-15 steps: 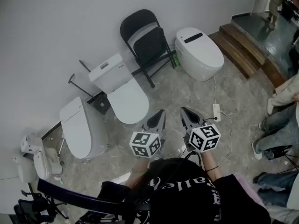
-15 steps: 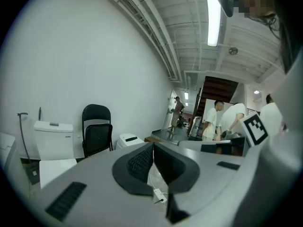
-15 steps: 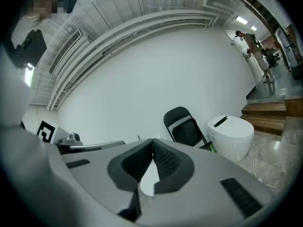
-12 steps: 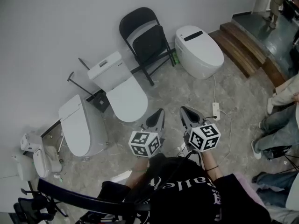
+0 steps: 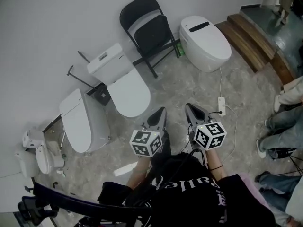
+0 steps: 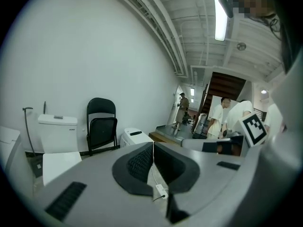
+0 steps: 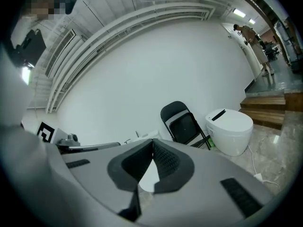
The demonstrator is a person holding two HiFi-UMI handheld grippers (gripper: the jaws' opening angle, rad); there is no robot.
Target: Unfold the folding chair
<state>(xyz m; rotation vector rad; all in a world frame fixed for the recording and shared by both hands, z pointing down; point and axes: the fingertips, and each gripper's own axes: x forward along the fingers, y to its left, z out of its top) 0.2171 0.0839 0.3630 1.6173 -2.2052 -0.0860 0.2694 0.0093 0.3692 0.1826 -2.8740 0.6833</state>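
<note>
A black folding chair (image 5: 147,32) leans folded against the white wall, between two toilets; it also shows in the left gripper view (image 6: 101,125) and the right gripper view (image 7: 183,123). My left gripper (image 5: 160,116) and right gripper (image 5: 191,110) are held side by side well short of the chair, both pointing toward it. Each has its jaws shut with nothing between them. Neither touches the chair.
A white toilet with a tank (image 5: 120,83) stands left of the chair, a tankless white toilet (image 5: 204,41) right of it, another toilet (image 5: 83,126) further left. A power strip and cable (image 5: 221,105) lie on the stone floor. Wooden steps (image 5: 255,39) rise at right, where people stand.
The head view has shifted: the chair and toilets now sit higher in the frame, and both grippers appear slightly lower. The jaws stay shut.
</note>
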